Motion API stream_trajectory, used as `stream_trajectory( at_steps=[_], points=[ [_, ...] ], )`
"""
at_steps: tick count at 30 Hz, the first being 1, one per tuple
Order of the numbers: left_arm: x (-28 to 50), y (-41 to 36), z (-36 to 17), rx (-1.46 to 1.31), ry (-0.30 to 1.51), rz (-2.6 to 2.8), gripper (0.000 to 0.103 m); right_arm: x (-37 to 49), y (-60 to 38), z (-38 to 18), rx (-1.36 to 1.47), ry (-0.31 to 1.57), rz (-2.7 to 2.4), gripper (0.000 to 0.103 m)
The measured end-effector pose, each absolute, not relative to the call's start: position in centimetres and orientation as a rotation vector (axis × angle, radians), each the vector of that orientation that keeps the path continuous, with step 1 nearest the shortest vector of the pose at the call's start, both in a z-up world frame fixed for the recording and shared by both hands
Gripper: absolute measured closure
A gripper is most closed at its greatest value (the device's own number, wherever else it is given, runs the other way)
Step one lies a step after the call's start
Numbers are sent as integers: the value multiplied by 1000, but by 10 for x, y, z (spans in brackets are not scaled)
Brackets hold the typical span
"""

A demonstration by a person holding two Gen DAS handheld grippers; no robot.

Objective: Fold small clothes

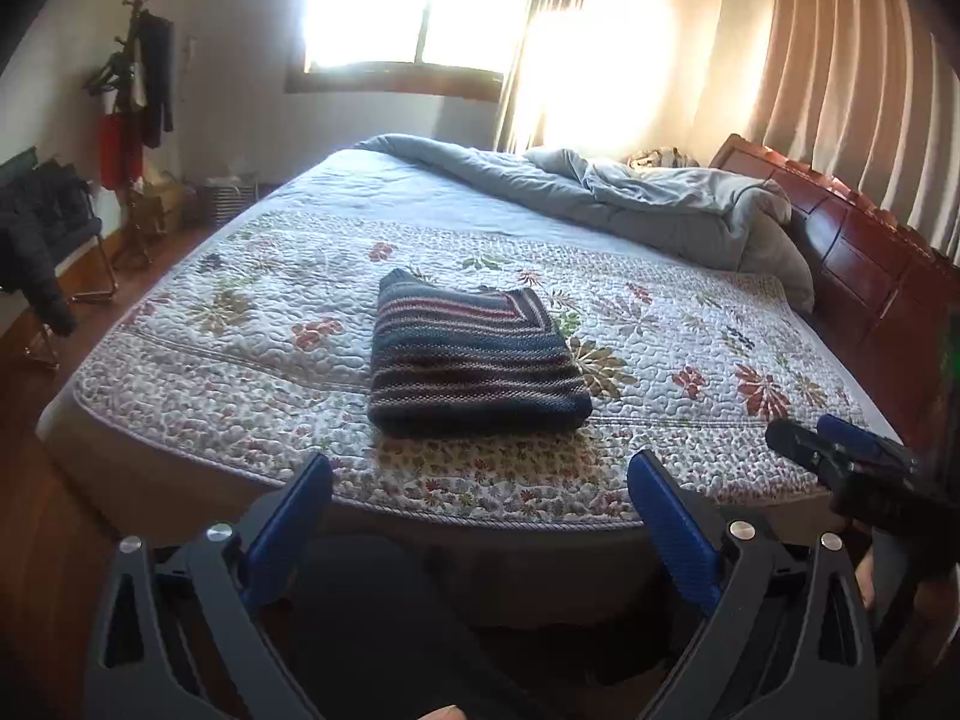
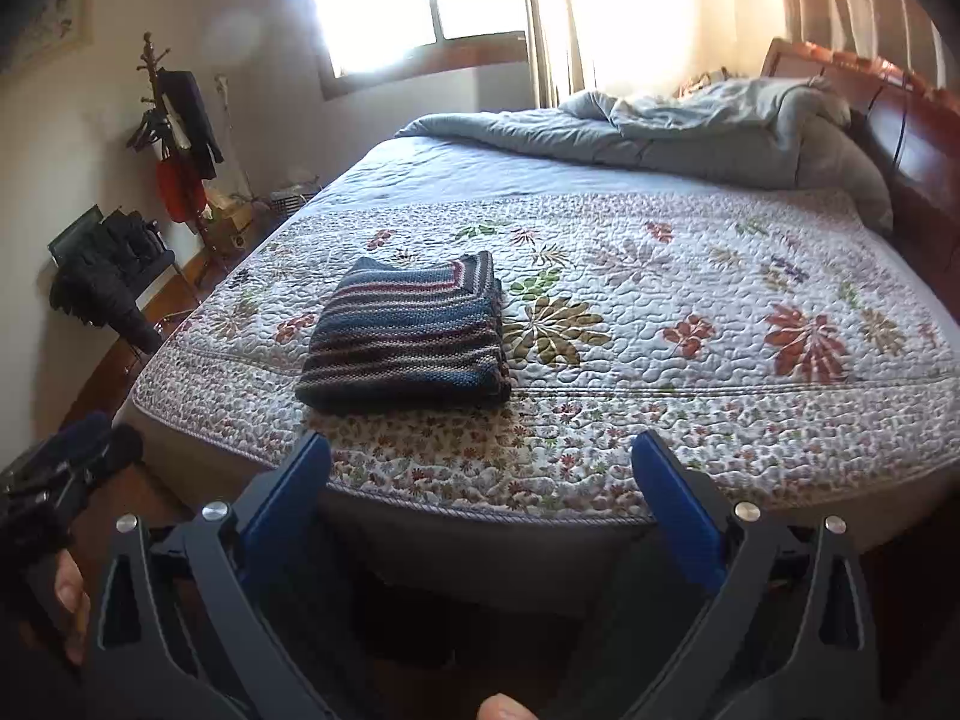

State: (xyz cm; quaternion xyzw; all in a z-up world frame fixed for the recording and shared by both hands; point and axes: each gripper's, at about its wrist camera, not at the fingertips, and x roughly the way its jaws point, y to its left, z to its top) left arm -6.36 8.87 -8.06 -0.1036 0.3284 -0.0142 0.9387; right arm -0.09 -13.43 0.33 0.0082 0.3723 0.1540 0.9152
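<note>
A striped knit sweater (image 1: 474, 354), folded into a compact rectangle, lies on the floral quilt of the bed (image 1: 690, 354); it also shows in the right wrist view (image 2: 408, 336). My left gripper (image 1: 480, 480) is open and empty, held off the bed's near edge, short of the sweater. My right gripper (image 2: 480, 462) is open and empty, also off the near edge, to the right of the sweater. The right gripper shows at the right edge of the left wrist view (image 1: 840, 450). The left gripper shows at the left edge of the right wrist view (image 2: 78, 450).
A rumpled grey duvet (image 1: 630, 198) lies at the far end by the wooden headboard (image 1: 852, 240). A coat rack (image 1: 132, 90) and a chair with dark clothes (image 1: 36, 228) stand at the left wall. Wooden floor lies left of the bed.
</note>
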Motion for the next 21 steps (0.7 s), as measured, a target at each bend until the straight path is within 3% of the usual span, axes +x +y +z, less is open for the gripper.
stream_trajectory(
  at_steps=[21],
  points=[
    [-120, 71, -73, -194, 688, -18, 4, -63, -132, 29, -58, 688, 295, 3]
  ],
)
